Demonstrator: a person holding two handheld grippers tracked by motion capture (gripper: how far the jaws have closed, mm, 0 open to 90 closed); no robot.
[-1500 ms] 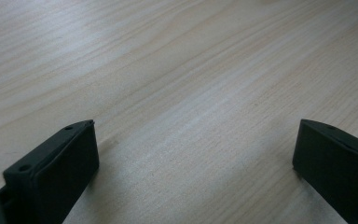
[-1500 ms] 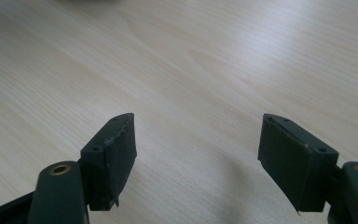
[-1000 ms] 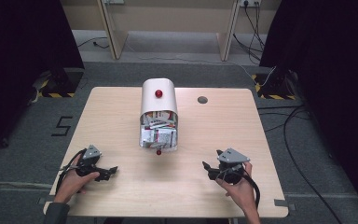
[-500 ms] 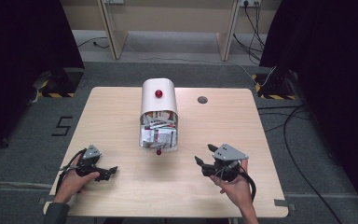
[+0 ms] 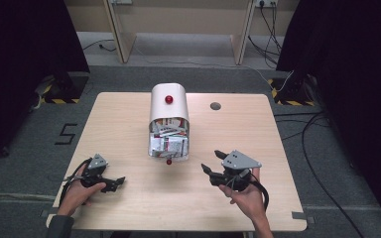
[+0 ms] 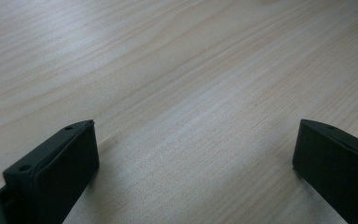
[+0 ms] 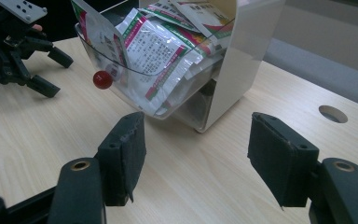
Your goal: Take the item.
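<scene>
- The right gripper point(image 5: 214, 161) has its black jaws spread wide with nothing between them; in the right gripper view its point point(image 7: 193, 154) lies over bare wood, lifted a little off the tabletop.
- Straight ahead of those jaws, near but apart from them, stands the white round-topped box with a clear tilted-out plastic drawer point(image 7: 242, 56), the drawer's rim point(image 7: 121, 65) leaning toward the jaws.
- The drawer is packed with white paper sachets printed in red and green point(image 7: 161, 51), standing on edge and overlapping.
- A small red ball knob point(image 7: 102, 80) sits on the front of the clear drawer, ahead and to the left of the right jaws; a second red knob point(image 5: 168, 99) shows on the box's curved top point(image 5: 168, 96) in the high view.
- The left gripper point(image 5: 121, 180) also has its jaws set wide apart and empty; in the left gripper view its point point(image 6: 193, 140) is just above plain wood grain.
- The box lies well ahead and to the right of the left jaws, well apart from them.
- Each gripper is held by one of the person's hands at the near edge of the light wooden tabletop point(image 5: 287, 148).
- A round cable hole point(image 5: 215, 105) lies in the tabletop beyond the right jaws, just past the box.
</scene>
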